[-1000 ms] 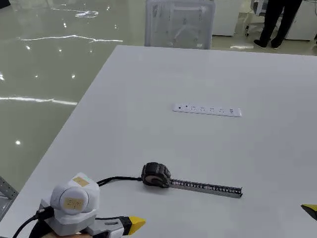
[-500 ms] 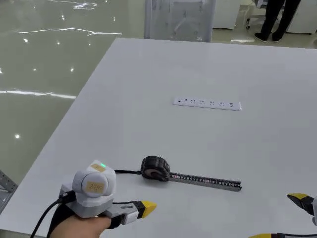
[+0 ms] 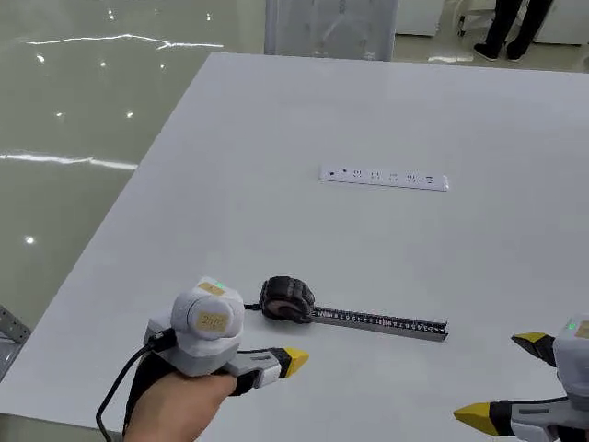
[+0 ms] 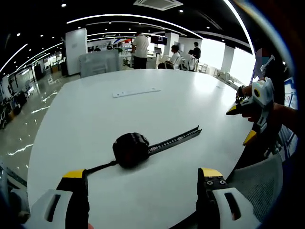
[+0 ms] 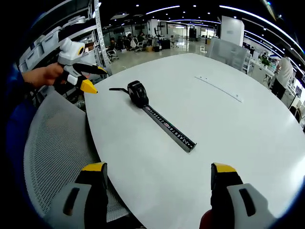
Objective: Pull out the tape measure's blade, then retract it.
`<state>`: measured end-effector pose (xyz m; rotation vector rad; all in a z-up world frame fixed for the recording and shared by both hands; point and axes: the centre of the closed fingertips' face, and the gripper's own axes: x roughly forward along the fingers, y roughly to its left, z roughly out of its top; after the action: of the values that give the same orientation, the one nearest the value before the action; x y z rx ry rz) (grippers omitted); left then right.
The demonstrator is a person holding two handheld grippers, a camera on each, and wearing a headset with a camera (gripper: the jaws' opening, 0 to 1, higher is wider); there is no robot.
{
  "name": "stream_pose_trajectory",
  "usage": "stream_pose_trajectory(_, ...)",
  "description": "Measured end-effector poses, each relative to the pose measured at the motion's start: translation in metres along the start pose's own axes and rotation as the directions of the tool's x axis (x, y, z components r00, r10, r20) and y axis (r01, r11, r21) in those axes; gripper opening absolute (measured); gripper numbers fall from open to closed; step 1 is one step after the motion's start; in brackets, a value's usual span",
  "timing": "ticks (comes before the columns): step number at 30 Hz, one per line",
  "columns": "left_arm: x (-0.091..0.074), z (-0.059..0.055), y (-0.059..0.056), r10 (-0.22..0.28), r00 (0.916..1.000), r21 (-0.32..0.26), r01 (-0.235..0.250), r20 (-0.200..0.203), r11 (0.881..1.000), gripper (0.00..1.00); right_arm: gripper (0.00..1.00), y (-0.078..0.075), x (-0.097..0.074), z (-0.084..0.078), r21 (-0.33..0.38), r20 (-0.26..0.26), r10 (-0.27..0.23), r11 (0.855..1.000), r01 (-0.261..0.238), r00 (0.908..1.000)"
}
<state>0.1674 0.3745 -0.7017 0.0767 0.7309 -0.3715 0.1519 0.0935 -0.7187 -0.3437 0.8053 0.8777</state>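
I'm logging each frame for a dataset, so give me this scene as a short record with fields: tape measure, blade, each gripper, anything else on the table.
tape measure: black case lying on the white table, touched by neither gripper
blade: partly out, flat on the table
left gripper: open, empty, just short of the case
right gripper: open, empty, apart from the blade's tip
other: white power strip farther back

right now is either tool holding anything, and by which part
Nothing is held. The left tool and right tool are open; the tape measure lies on the table, apart from both.
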Motion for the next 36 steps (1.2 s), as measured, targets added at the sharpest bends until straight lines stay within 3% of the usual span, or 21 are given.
stream_pose_trajectory(11, 0.018, -0.003, 0.0, 0.024, 0.9995, -0.025, -0.025, -0.022, 0.999, 0.9, 0.82, -0.011, 0.02, 0.001, -0.058, -0.031, 0.034, 0.998, -0.036, 0.9989)
stream_pose_trajectory(23, 0.037, 0.0, 0.002, 0.041, 0.9988, -0.052, -0.043, -0.025, 0.998, 0.88, 0.75, -0.027, 0.044, 0.0, -0.158, -0.089, 0.07, 0.984, -0.084, 0.9935)
stream_pose_trajectory(36, 0.059, 0.001, 0.001, 0.036, 0.9987, -0.068, -0.038, -0.035, 0.997, 0.87, 0.66, -0.036, 0.064, 0.001, -0.211, -0.129, 0.102, 0.969, -0.128, 0.9864)
